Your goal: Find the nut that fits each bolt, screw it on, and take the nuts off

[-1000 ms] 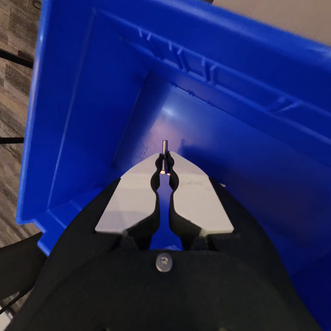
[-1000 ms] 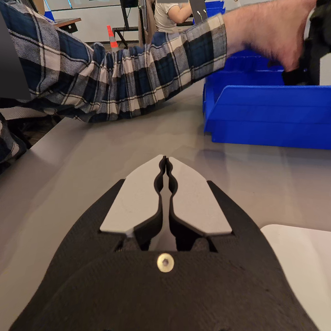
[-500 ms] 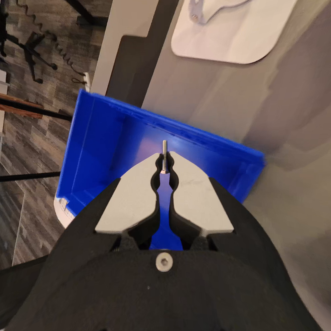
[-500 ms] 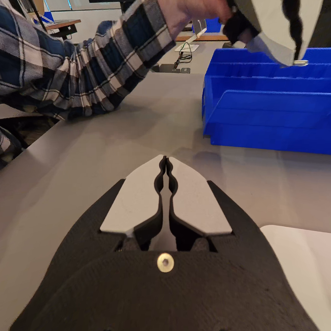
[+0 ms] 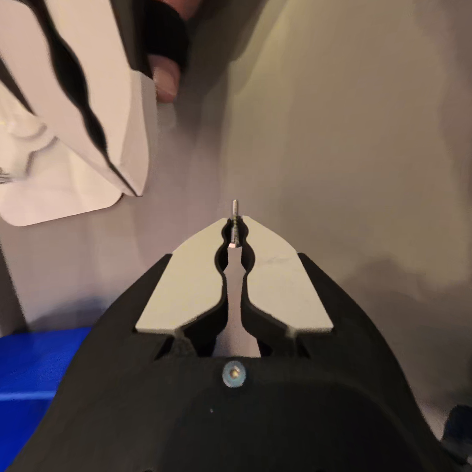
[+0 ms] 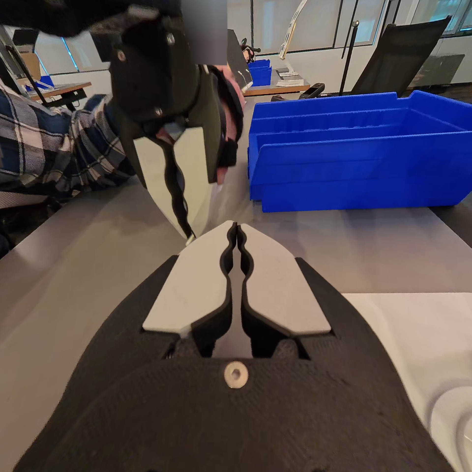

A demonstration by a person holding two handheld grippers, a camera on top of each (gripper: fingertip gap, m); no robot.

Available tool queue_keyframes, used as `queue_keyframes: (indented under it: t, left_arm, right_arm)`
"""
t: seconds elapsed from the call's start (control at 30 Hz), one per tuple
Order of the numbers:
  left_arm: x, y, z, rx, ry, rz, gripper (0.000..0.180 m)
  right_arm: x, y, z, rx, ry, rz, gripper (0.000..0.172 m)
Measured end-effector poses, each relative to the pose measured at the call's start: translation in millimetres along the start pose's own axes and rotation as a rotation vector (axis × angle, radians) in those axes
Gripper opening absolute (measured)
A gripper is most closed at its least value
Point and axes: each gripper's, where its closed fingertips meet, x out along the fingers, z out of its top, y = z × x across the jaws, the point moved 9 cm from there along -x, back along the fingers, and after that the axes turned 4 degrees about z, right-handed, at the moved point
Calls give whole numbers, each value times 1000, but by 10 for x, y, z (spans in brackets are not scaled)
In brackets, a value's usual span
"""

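Behind our grey matte tabletop (image 6: 332,255) stretched an office with tall windows, wooden desks (image 6: 63,88) and a folded black chair (image 6: 398,58); papers lay on a far desk, but no writing anywhere was sharp enough for us to read.

We held our left gripper (image 5: 234,219) over bare grey table, its pale fingers (image 5: 199,268) clamped on a slim silver threaded bolt (image 5: 234,224). The shaft poked out past the tips and the small head sat in the notch between the jaws. From the right wrist view we saw that same gripper (image 6: 190,236) tilted steeply downward, its tip low over the table and just beside our right gripper's left finger, with the bolt end (image 6: 189,240) showing as a pale sliver. Our hand (image 6: 229,127) wrapped its black body, and a plaid sleeve (image 6: 51,143) trailed back to the table edge.

Our right gripper (image 6: 236,226) lay low and level over the table, jaws pressed together on nothing.

Open table spread ahead and to the right of the grippers up to the large blue plastic bin (image 6: 357,153). A white rounded tray (image 6: 421,357) sat near the right gripper's right flank.
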Motion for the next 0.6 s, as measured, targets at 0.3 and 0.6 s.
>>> queue_keyframes:
  t: [0.3, 0.6]
  left_arm:
    - [280, -49, -105, -25, 58, -107, 5]
    - [429, -82, -149, -64, 62, -204, 10]
  right_arm:
    - [8, 12, -4, -11, 8, 7, 0]
    - [17, 20, -8, -18, 17, 12, 0]
